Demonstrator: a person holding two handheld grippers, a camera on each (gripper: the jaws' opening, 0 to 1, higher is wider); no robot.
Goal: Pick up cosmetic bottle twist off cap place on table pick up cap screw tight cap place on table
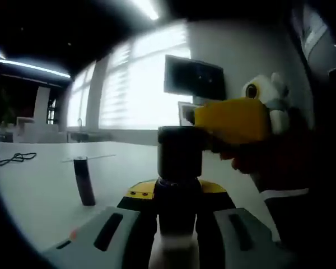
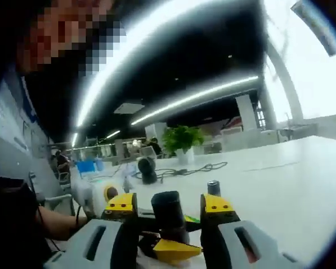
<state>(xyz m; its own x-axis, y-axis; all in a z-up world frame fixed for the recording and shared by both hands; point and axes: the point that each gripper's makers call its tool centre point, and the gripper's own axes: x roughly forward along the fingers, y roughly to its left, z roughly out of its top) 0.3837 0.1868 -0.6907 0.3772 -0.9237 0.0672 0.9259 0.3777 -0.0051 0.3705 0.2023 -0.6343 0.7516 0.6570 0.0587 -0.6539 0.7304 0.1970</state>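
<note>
We see the small dark cylindrical cosmetic bottle (image 1: 178, 210) standing upright between the jaws of the left gripper (image 1: 176, 238), which are closed on its lower body. The bottle's wide black cap (image 1: 180, 151) rises just ahead of those jaws. In the left gripper view the right gripper (image 1: 235, 120) comes in from the right, its yellow-tipped jaw touching the cap's side. In the right gripper view the same cap (image 2: 168, 210) sits between the right gripper's (image 2: 169, 210) own jaws, which are set narrow about it; we judge them closed on it, though contact on both sides is not fully visible.

We judge the bottle light, rigid and smooth-walled, so likely slippery. We hold the body low with the left tool and take the cap at mid-height with the right, square to its axis, so the twist does not tilt it.

A second slim dark bottle (image 1: 84, 181) stands on the white table (image 1: 39, 190), well apart to the left.
</note>
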